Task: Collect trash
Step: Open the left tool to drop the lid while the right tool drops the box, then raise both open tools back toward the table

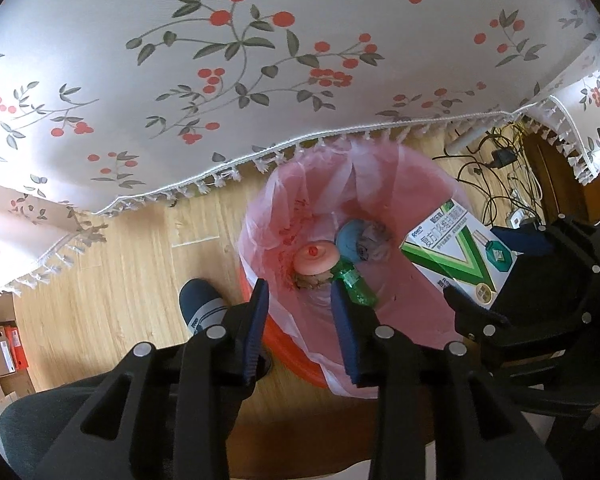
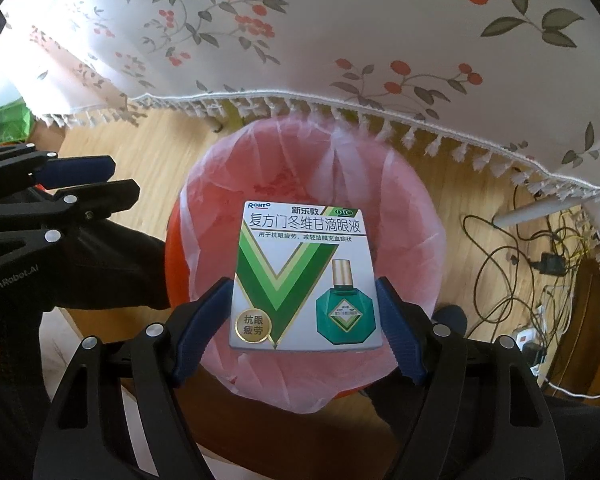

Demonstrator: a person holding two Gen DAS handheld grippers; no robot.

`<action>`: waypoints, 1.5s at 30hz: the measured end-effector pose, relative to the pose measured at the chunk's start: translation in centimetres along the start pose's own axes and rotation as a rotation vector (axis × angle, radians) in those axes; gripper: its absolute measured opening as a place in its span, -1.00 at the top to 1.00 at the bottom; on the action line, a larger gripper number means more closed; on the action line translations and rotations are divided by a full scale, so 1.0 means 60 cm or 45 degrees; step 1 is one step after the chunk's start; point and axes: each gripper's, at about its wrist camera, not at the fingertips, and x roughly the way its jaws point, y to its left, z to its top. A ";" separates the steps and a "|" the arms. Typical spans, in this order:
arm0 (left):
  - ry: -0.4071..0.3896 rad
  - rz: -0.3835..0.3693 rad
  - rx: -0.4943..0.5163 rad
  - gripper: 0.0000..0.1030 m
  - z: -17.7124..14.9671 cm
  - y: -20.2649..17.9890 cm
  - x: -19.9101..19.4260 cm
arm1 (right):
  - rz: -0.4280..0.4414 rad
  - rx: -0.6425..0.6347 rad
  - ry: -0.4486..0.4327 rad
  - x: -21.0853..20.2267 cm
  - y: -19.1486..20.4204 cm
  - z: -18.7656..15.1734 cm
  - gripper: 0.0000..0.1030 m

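Right tongs (image 2: 304, 312) clamping eye-drop box (image 2: 305, 276) above pink-lined bin (image 2: 204, 216), apparently empty

We see a glossy printed cardboard box (image 2: 305, 276) between ribbed blue rubbery pads (image 2: 400, 336) on matt black plastic arms. Below it a thin, crinkled, translucent pink plastic liner (image 2: 412, 216) covers a smooth orange plastic bin (image 2: 176, 248). A woven floral cloth (image 1: 260, 60) with fringe overhangs the wood-grain floor (image 1: 140, 280).
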 end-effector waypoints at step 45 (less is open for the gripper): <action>-0.666 -0.066 0.092 -0.91 0.053 0.012 -0.506 | -0.155 -0.064 -0.706 -0.521 -0.021 0.008 -0.89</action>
